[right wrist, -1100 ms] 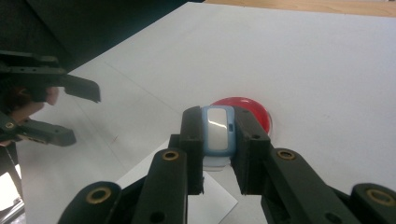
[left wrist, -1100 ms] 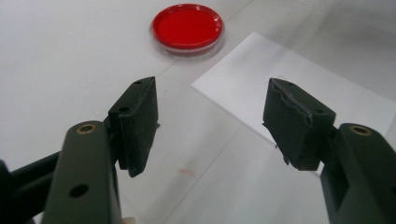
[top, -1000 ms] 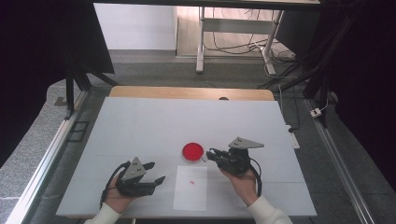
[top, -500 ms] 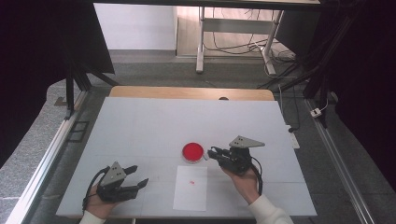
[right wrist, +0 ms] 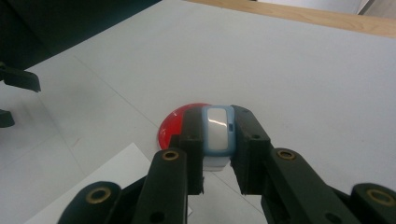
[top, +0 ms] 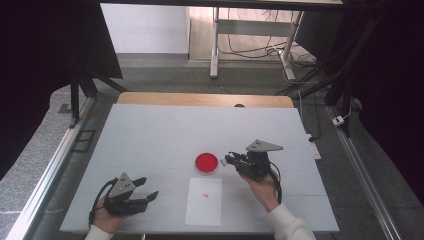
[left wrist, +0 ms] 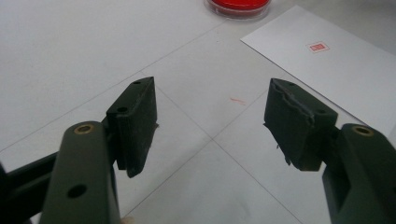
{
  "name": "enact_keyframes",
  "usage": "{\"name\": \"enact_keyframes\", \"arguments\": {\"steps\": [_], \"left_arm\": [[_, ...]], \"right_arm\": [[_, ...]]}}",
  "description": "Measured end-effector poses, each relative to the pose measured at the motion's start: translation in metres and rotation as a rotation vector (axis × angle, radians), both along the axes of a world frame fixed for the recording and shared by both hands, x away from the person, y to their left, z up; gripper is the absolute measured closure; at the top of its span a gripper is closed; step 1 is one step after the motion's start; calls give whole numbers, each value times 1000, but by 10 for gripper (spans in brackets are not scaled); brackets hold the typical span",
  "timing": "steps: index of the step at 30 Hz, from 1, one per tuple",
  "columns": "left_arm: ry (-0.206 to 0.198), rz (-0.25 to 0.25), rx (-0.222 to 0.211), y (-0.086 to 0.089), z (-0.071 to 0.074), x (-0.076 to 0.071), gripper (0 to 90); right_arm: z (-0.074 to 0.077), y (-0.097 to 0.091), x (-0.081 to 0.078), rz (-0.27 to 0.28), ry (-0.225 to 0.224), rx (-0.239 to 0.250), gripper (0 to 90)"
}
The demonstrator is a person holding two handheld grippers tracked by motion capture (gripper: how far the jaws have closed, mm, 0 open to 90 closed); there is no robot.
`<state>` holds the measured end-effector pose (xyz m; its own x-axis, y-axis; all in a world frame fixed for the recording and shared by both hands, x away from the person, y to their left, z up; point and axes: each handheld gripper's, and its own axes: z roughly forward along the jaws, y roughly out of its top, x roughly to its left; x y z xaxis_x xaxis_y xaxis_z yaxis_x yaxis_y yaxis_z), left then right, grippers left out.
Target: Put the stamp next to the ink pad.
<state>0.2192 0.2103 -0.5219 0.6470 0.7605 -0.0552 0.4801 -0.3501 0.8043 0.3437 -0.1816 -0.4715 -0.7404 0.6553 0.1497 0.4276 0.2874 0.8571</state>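
Pinching a small blue-and-white stamp (right wrist: 217,135), the right tongs (top: 231,160) are held just beside the red ink pad (top: 206,163); the left tongs (top: 146,190) are spread empty over the counter (top: 150,130).

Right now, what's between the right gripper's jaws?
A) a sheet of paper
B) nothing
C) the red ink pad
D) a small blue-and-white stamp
D. In the right gripper view the right gripper is shut on a small blue-and-white stamp, with the red ink pad on the table behind it and the sheet of paper lying flat nearby.
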Motion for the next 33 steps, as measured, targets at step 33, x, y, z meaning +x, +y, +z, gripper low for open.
{"name": "enact_keyframes", "arguments": {"steps": [33], "left_arm": [[4, 1, 12, -1, -3, 1, 346]], "right_arm": [[-25, 28, 29, 3, 42, -279, 731]]}}
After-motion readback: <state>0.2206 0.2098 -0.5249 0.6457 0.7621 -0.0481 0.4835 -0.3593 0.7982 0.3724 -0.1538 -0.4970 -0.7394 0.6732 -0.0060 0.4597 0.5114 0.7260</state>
